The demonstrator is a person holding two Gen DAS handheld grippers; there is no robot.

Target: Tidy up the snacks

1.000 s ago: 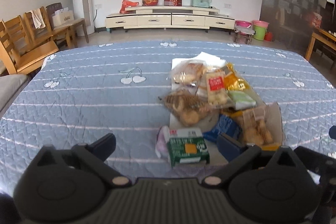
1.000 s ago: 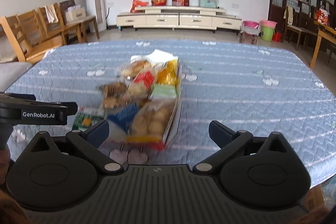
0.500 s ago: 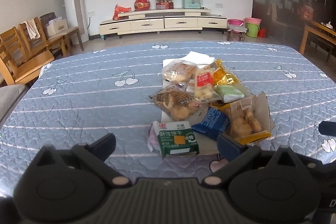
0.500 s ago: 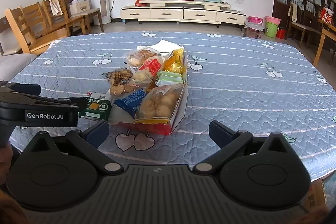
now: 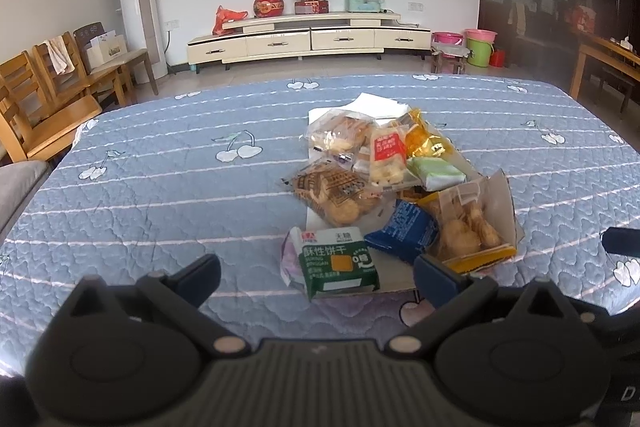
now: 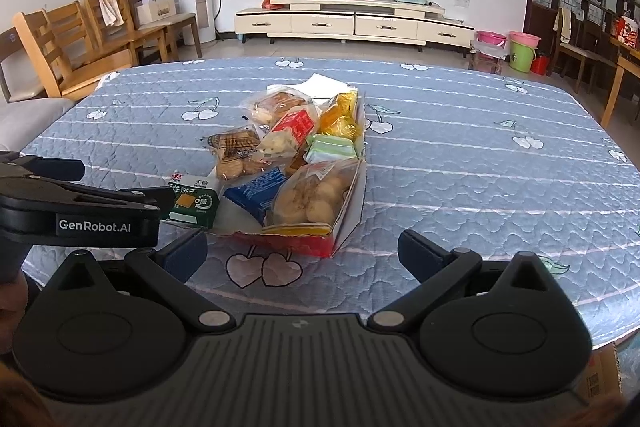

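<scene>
A pile of snack packs lies on a flattened cardboard box (image 6: 344, 223) in the middle of the blue quilted table (image 5: 160, 195). Nearest me is a green biscuit pack (image 5: 340, 267) (image 6: 195, 201). Beside it are a blue pack (image 5: 402, 233) (image 6: 258, 193) and a bag of round buns (image 5: 468, 227) (image 6: 312, 197). Behind them lie a brown cookie pack (image 5: 332, 193), a red-label pack (image 5: 388, 157), a yellow bag (image 5: 426, 141) and a pale green pack (image 5: 438, 173). My left gripper (image 5: 316, 277) is open just short of the green pack. My right gripper (image 6: 303, 253) is open in front of the box, holding nothing.
Wooden chairs (image 5: 44, 99) stand off the table's left side. A low white cabinet (image 5: 308, 39) runs along the back wall, and a wooden table (image 5: 600, 63) stands at the right. The left tool's black body (image 6: 100, 223) crosses the right wrist view at the left.
Both grippers have drawn back from the snack pile, the right one more, so more of the table shows. Both stay open, and no snack has moved.
</scene>
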